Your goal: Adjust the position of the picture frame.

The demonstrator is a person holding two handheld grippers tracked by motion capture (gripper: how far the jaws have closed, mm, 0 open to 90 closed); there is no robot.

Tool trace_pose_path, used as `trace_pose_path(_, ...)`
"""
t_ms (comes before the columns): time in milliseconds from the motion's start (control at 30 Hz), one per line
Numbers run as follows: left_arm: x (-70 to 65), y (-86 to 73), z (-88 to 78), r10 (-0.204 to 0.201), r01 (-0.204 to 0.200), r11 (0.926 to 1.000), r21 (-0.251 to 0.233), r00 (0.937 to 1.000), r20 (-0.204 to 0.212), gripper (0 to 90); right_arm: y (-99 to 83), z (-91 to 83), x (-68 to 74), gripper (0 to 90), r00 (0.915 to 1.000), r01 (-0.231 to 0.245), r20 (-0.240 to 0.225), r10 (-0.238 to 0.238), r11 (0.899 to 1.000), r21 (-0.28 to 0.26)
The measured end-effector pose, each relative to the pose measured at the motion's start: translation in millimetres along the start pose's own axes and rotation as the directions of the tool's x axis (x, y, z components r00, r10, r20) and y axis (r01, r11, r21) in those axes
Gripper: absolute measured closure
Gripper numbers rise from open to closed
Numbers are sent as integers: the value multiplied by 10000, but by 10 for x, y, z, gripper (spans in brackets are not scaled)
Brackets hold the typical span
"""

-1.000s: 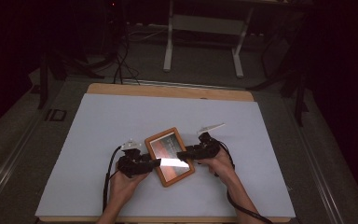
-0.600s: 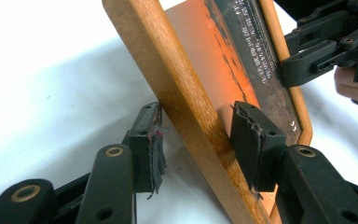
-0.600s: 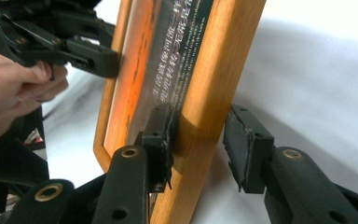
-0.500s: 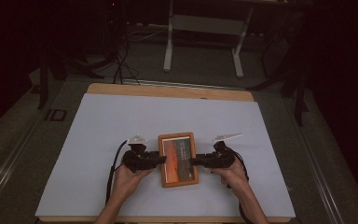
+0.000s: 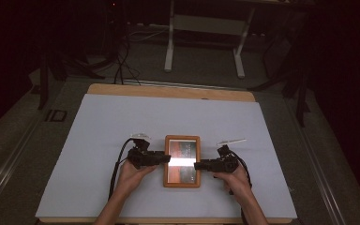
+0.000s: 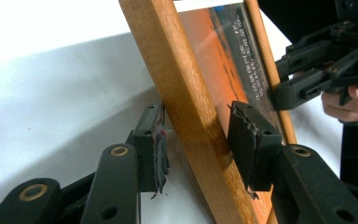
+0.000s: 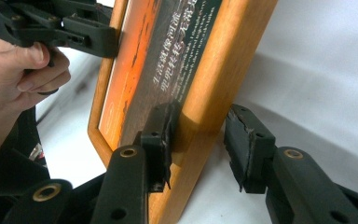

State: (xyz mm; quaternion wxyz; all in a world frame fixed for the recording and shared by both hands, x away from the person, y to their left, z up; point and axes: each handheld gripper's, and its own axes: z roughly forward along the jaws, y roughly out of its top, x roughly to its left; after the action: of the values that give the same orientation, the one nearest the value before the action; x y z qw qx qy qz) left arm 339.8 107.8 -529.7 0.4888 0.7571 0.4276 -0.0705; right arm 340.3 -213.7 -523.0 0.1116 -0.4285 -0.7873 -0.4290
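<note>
A wooden picture frame (image 5: 182, 138) with an orange and dark print under glass lies lengthwise in the near middle of the white table cover (image 5: 103, 122). My left gripper (image 5: 168, 159) has its jaws across the frame's left rail (image 6: 186, 93). They have just been closing and both pads (image 6: 157, 140) press on the wood. My right gripper (image 5: 197, 165) straddles the right rail (image 7: 223, 60). Its jaws have just been opening a little: one pad (image 7: 161, 135) lies on the frame's face, while the other stands slightly off the back. Each gripper view also shows the opposite gripper, the right one (image 6: 279, 93) and the left one (image 7: 107, 35).
The wooden table edge (image 5: 168, 91) runs along the back. Beyond it are a white stand (image 5: 204, 42) and cables on the dark floor. Black cables trail from both grippers towards the near edge.
The frame has turned from a slant to square with the table. Both hands have shifted outward to its left and right rails, the right hand farthest.
</note>
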Motion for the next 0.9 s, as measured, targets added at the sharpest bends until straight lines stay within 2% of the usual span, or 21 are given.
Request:
trace_pose_path(167,77,26,48,-242,234,9994,251,9992,304,572,-7,20,-53,607,9991,-408,-140,410,9991,106)
trace_pose_path(300,108,66,106,-218,198,9984,523,9991,372,558,-14,22,-59,594,9986,-534,-11,534,9983,229)
trace_pose_path(400,125,66,119,-186,162,9984,534,9989,436,549,-27,29,-89,592,9972,-741,-120,743,9971,192)
trace_pose_path(500,88,62,120,354,-359,9982,472,9993,123,517,-28,34,-90,587,9975,-692,-135,694,9975,151)
trace_pose_path(567,51,58,116,705,-697,9969,355,9973,-199,488,-25,37,-78,575,9986,-529,-39,529,9985,114)
trace_pose_path(767,-29,63,50,1330,-1323,9911,151,9884,-737,453,-6,21,-18,510,9978,191,626,-194,9998,65)
trace_pose_path(900,-87,71,-35,1611,-1650,9861,-197,9782,-1308,405,3,-28,9,494,9932,659,976,-638,9976,-188)
